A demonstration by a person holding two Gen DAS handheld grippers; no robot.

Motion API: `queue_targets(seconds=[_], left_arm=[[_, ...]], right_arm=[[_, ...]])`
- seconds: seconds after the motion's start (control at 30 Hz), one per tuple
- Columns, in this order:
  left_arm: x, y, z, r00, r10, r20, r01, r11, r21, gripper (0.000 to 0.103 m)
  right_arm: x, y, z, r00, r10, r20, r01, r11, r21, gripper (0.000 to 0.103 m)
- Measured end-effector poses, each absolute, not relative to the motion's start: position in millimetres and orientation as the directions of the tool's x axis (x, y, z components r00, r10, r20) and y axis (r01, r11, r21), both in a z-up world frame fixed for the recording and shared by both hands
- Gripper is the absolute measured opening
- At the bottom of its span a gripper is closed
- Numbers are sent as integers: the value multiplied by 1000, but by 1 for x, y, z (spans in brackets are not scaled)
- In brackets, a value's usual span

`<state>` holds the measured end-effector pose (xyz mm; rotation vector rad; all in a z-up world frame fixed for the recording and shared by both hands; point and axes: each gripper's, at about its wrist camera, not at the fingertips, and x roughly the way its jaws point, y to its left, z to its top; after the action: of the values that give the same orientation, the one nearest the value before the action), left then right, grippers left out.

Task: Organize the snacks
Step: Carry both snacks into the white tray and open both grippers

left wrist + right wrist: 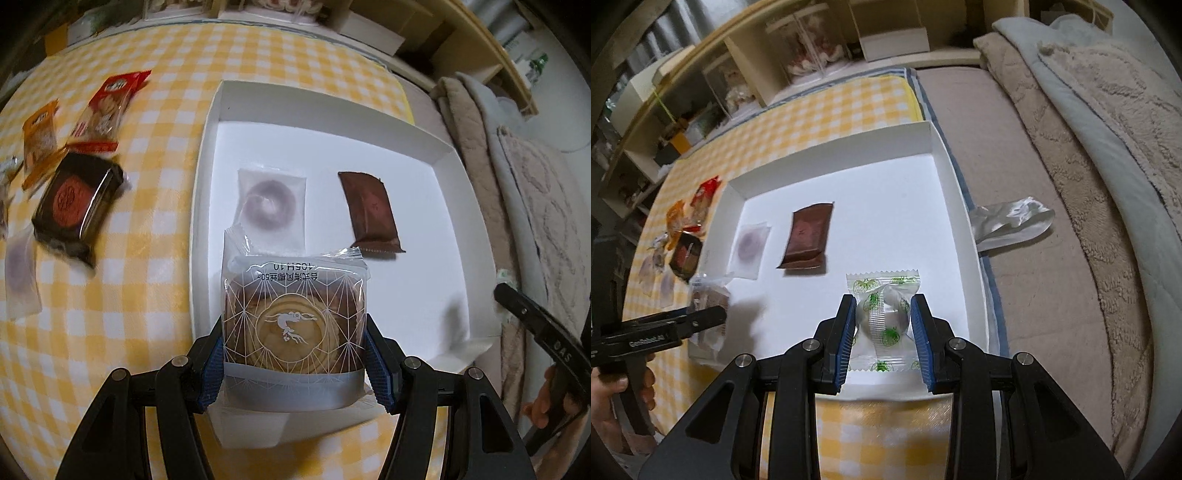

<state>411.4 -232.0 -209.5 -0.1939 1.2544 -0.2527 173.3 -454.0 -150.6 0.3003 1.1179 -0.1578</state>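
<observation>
We count one white box (207, 155). Inside it lie two snacks: one clear pack with a purple ring (271, 205) and one brown pack (369, 214). We see two more snacks held up: one mooncake pack (295, 332) and one strawberry-print candy (882, 317). On the left, on the yellow checked cloth (147, 295), we see one red pack (107, 110), one orange pack (38, 140) and one dark pack (74, 199).

left gripper (295, 363) and right gripper (882, 332) both clamped, angled downward
</observation>
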Motion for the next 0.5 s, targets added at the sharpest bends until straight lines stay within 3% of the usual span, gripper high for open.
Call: queue_targets(seconds=[0.23,0.37,0.5], left_arm=[[408,-229,-210,322,-307,-896,101,952,-290,64],[402,-221,-206,330,-324,-887,111,946,-304,72],[393,-214,-199,341,-323,-883,119,946,-300,83]], right_arm=[[192,-462,-165,395,16,-919,287,948,139,31],[199,-465,-169,387,16,-922,288,948,137,31],[199,-465,-171,376,29,-926,292,945,148,40]])
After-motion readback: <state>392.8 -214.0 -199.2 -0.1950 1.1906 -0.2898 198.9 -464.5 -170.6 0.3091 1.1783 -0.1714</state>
